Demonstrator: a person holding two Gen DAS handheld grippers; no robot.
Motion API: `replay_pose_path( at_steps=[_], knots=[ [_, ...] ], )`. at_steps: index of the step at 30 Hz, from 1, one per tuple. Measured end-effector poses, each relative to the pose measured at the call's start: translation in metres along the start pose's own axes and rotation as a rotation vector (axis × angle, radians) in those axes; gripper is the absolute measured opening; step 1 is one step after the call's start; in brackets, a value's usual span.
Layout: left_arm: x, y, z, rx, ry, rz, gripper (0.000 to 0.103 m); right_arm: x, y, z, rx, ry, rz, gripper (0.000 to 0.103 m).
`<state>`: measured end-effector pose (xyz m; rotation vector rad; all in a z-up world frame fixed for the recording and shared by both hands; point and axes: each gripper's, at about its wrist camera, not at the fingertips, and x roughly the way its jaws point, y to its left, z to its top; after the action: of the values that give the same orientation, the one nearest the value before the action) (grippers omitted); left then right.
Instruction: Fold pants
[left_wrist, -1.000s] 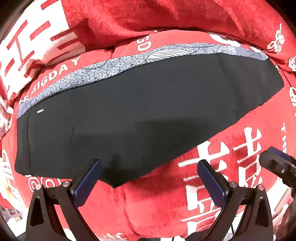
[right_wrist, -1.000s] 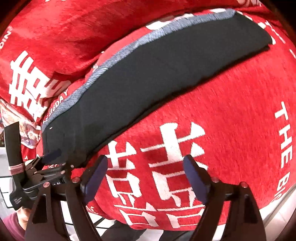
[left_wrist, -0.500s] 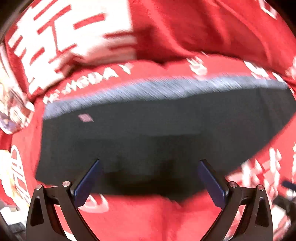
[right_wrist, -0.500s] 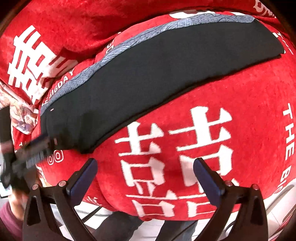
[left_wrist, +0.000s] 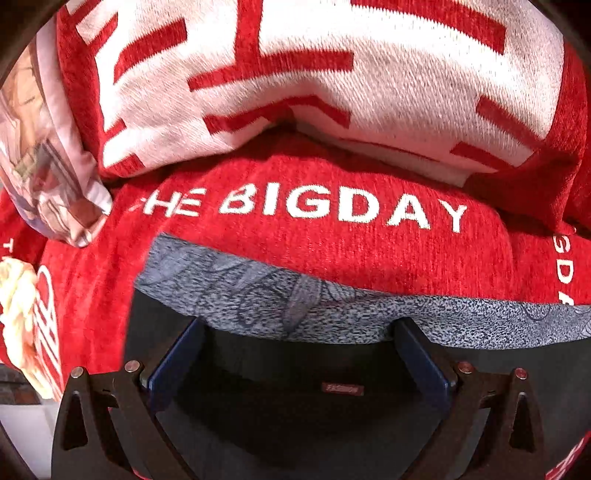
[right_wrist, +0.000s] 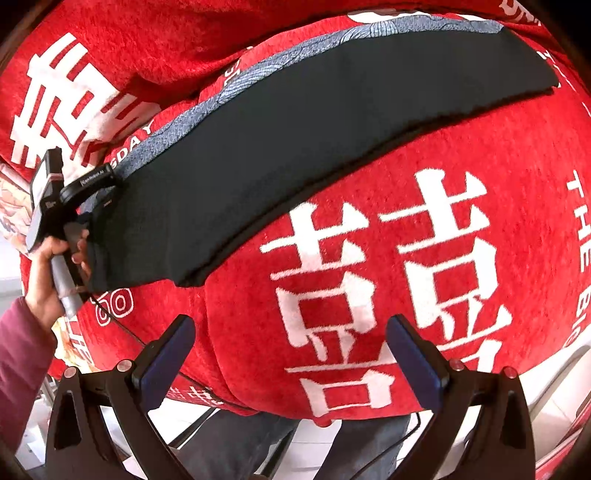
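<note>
Black pants (right_wrist: 295, 147) with a grey patterned stripe (right_wrist: 258, 77) along the far side lie folded lengthwise on a red blanket (right_wrist: 480, 166). In the left wrist view the pants (left_wrist: 295, 424) fill the bottom, with a small red label (left_wrist: 341, 388) and the grey stripe (left_wrist: 295, 314) ahead. My left gripper (left_wrist: 295, 354) is open, low over the waist end, straddling black cloth. It also shows in the right wrist view (right_wrist: 92, 192) at the pants' left end. My right gripper (right_wrist: 290, 350) is open and empty over the blanket's near edge.
A red and white cushion (left_wrist: 314, 74) lies behind the pants. A pale printed pillow (left_wrist: 44, 166) sits at the far left. The blanket's front edge (right_wrist: 295, 410) drops to the floor near the person's legs (right_wrist: 258, 443).
My left gripper has moved forward and left onto the waist end of the pants, right up to the grey stripe. My right gripper has drawn back slightly and stays open.
</note>
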<state>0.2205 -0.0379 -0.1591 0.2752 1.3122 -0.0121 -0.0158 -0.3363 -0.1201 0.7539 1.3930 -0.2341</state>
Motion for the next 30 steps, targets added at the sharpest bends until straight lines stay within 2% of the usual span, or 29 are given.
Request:
replay_pose_path(
  at_steps=[3, 7, 12, 16, 18, 22, 24, 30],
  knots=[
    [-0.014, 0.000, -0.006, 0.045, 0.011, -0.033, 0.103, 0.000, 0.004, -0.001, 0.011, -0.003, 0.008, 0.103],
    [-0.040, -0.016, -0.036, 0.167, 0.017, -0.102, 0.103, -0.003, 0.004, 0.002, 0.045, -0.020, 0.063, 0.103],
    [-0.068, -0.059, -0.082, 0.293, 0.062, -0.192, 0.103, 0.002, -0.007, 0.005, 0.097, -0.010, 0.152, 0.103],
    [-0.085, -0.101, -0.111, 0.320, 0.103, -0.241, 0.103, 0.000, -0.022, 0.006, 0.107, -0.022, 0.191, 0.103],
    [-0.093, -0.125, -0.125, 0.333, 0.118, -0.255, 0.103, -0.005, -0.034, 0.008, 0.113, -0.039, 0.193, 0.103],
    [-0.105, -0.177, -0.144, 0.379, 0.131, -0.266, 0.103, -0.011, -0.068, 0.017, 0.118, 0.032, 0.165, 0.103],
    [-0.109, -0.200, -0.150, 0.403, 0.126, -0.271, 0.103, -0.022, -0.093, 0.020, 0.142, 0.015, 0.149, 0.103],
    [-0.120, -0.279, -0.141, 0.460, 0.107, -0.273, 0.103, -0.050, -0.178, 0.038, 0.236, -0.061, 0.121, 0.103]
  ],
)
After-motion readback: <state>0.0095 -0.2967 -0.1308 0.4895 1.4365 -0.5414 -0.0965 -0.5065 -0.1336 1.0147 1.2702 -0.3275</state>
